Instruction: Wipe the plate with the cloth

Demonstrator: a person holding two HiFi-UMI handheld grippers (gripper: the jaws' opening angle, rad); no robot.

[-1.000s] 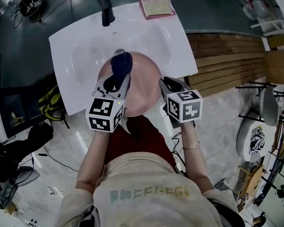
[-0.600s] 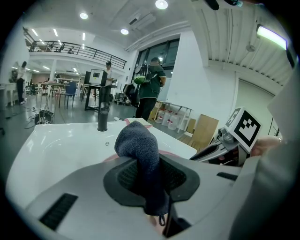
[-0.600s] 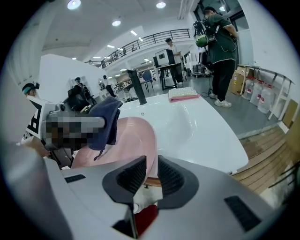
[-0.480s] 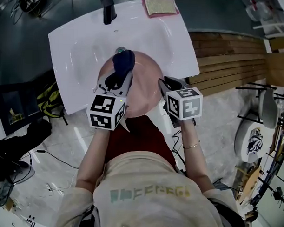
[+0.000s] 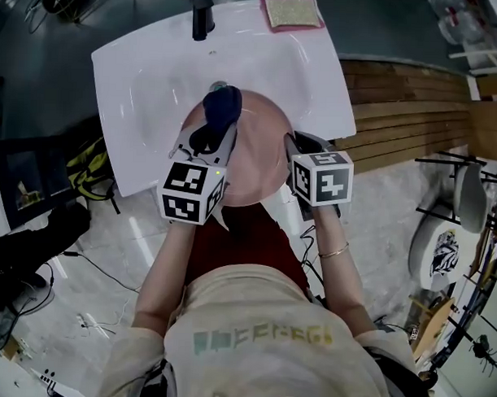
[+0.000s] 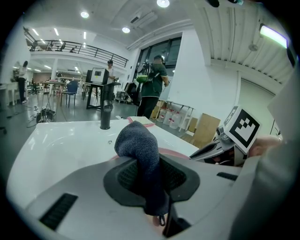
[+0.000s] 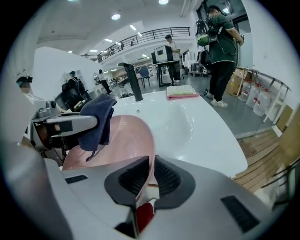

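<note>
left gripper: jaws shut on dark blue cloth | right gripper: pinching pink plate rim above sink | advice: press cloth flat, sweep evenly, brace plate firmly

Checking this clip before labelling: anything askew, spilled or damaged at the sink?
Nothing stands out. The left tongs are shut on the dark cloth, held over the pink plate. The right tongs grip that plate's rim above the white sink. No spill or breakage shows.
</note>
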